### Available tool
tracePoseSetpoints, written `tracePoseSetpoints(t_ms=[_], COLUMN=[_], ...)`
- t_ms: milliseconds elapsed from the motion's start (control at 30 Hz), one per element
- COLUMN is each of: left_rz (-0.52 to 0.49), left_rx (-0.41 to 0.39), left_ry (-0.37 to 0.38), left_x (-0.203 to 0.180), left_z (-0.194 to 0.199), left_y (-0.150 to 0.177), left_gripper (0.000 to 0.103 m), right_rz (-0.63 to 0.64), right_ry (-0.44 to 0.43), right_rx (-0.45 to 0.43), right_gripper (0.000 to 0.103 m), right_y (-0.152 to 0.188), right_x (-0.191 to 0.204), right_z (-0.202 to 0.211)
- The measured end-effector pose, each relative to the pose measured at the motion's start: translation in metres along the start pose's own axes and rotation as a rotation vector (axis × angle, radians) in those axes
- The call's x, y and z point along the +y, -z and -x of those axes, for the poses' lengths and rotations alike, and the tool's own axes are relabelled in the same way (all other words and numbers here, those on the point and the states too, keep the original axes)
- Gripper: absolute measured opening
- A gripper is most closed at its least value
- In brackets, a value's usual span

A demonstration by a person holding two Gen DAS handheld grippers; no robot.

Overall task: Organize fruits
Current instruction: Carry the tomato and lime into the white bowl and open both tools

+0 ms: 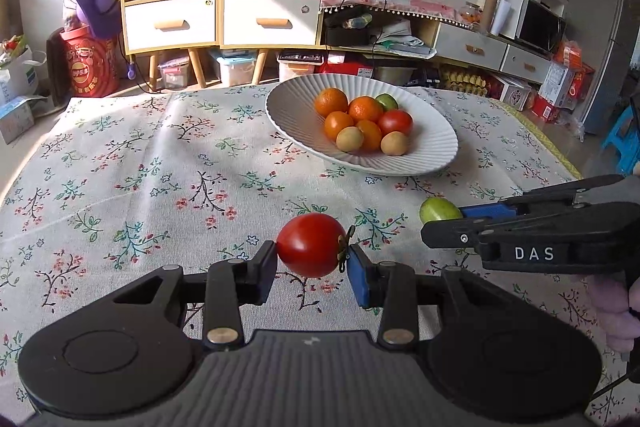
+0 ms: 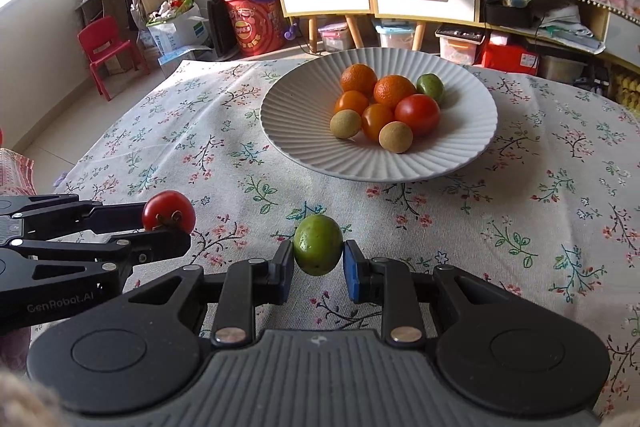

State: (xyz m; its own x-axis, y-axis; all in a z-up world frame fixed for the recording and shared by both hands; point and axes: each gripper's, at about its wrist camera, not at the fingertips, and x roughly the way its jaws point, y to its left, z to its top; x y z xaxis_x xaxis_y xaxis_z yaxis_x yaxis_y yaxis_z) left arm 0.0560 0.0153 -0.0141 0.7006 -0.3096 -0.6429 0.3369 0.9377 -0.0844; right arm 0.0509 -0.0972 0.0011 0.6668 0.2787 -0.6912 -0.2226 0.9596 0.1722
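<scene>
My left gripper [image 1: 312, 259] is shut on a red tomato [image 1: 310, 245] and holds it over the floral tablecloth; the tomato also shows in the right wrist view [image 2: 168, 211]. My right gripper [image 2: 318, 263] is shut on a green fruit [image 2: 318, 245], which shows at the right in the left wrist view [image 1: 438, 209]. A white ribbed plate [image 1: 434, 155] farther back holds several oranges, a red tomato [image 2: 417, 113], a green fruit [image 2: 430, 86] and two tan round fruits. The two grippers are side by side, short of the plate [image 2: 304, 151].
The table is covered by a floral cloth [image 1: 160, 167]. Behind it stand shelves with drawers [image 1: 172, 21], storage boxes, a red drum [image 1: 90, 67] and a red child's chair [image 2: 106, 53]. A microwave [image 1: 536, 23] sits at the back right.
</scene>
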Motion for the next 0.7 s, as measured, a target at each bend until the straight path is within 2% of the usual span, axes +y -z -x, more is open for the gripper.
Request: tracePoseSetpoints(t_ms=[400,700], left_rz=[-0.001,-0.012], left_rx=[-0.038,-0.063], left_ry=[0.0,0.002], left_x=[-0.016,-0.034], left_z=[-0.011,-0.02], left_y=[-0.021,-0.032], left_gripper=[0.032,0.032], right_rz=[-0.033,-0.041], right_ry=[0.012,0.04], right_rx=[-0.065,-0.088], right_gripper=[0.024,0.024], right_y=[-0.016,-0.027], right_x=[-0.017,-0.034], right_z=[0.009,-0.002])
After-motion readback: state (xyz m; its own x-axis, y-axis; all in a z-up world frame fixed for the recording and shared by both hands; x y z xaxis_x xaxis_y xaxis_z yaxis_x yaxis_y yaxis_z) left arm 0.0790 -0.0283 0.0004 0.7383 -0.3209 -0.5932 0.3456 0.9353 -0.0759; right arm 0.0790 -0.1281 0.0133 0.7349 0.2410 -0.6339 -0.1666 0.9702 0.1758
